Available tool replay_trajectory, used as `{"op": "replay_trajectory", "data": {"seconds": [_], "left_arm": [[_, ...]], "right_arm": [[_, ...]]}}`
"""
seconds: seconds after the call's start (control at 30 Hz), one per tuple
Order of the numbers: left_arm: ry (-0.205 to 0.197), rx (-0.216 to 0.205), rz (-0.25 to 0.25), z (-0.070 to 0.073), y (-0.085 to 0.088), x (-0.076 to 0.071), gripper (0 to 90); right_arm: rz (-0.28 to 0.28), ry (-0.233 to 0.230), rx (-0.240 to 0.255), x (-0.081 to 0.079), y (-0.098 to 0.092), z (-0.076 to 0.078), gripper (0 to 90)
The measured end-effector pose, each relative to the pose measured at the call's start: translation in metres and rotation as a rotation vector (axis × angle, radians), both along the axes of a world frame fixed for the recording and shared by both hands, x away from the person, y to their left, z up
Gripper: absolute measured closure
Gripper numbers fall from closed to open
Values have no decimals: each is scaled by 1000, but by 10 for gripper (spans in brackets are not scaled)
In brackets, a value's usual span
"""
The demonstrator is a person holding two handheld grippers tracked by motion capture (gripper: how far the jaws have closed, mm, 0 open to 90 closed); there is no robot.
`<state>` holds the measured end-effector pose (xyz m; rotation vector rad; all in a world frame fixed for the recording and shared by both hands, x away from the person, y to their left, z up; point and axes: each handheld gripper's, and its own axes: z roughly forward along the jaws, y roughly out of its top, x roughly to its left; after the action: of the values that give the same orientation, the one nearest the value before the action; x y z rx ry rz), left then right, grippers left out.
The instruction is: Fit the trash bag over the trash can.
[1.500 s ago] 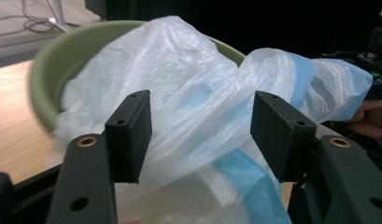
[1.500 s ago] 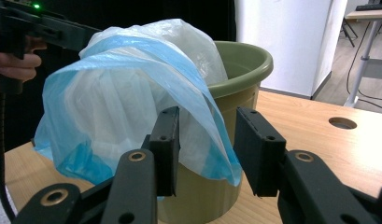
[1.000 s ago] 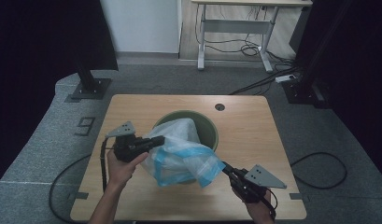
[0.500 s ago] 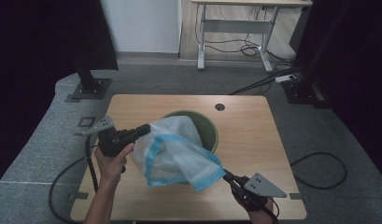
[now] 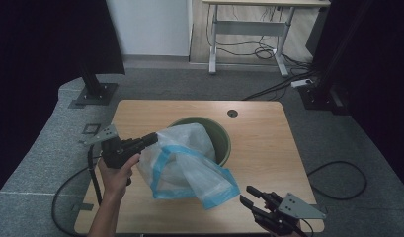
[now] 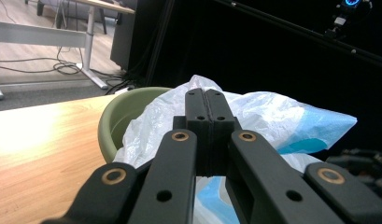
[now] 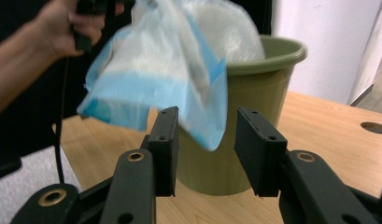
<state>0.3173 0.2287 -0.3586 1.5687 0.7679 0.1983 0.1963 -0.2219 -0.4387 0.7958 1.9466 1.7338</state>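
Note:
A green bin (image 5: 222, 139) stands mid-table, seen also as the bin (image 7: 268, 84) and the bin (image 6: 118, 116). A white and blue plastic bag (image 5: 184, 165) hangs half out of it toward the front left. My left gripper (image 5: 151, 139) is shut on the bag's (image 6: 272, 116) upper edge, holding it up left of the bin. My right gripper (image 5: 249, 195) is open near the table's front edge, just right of the bag's lower corner. In the right gripper view the bag (image 7: 160, 70) hangs just beyond the open right gripper (image 7: 205, 149).
The wooden table (image 5: 268, 143) has a round cable hole (image 5: 232, 113) at the back. Cables trail off the front left. A black stand base (image 5: 93, 94) sits on the grey floor behind left, and a desk frame (image 5: 249, 29) farther back.
The left gripper lifted the bag up and to the left, pulling it farther out of the bin. The right gripper let go of the bag's lower corner and now stands open near the front edge.

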Motion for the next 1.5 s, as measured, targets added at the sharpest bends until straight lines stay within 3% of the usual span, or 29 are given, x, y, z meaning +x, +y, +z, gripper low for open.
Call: {"op": "replay_trajectory", "data": {"seconds": [0.23,0.6,0.67,0.8,0.9,0.97,1.07,1.2,1.5], "left_arm": [[4,1,-11,-1,-5,0,897],[16,36,-29,-2,-9,1,898],[20,40,-31,-3,-9,0,897],[26,46,-33,-7,-8,0,897],[32,60,-40,-8,-6,2,897],[38,79,-45,-7,-5,3,897],[42,141,-45,-3,-6,8,897],[73,212,-48,1,-6,20,897],[111,281,-52,8,-3,38,897]], "right_arm": [[-43,13,7,6,-4,10,566],[-23,90,-18,51,36,9,540],[-14,98,-19,55,40,8,587],[-13,107,-64,56,48,9,851],[-21,102,-89,58,47,13,888],[-45,97,-85,61,43,18,889],[-93,85,-148,75,42,29,890],[-152,68,-180,99,41,51,890],[-217,19,-213,139,52,72,890]]}}
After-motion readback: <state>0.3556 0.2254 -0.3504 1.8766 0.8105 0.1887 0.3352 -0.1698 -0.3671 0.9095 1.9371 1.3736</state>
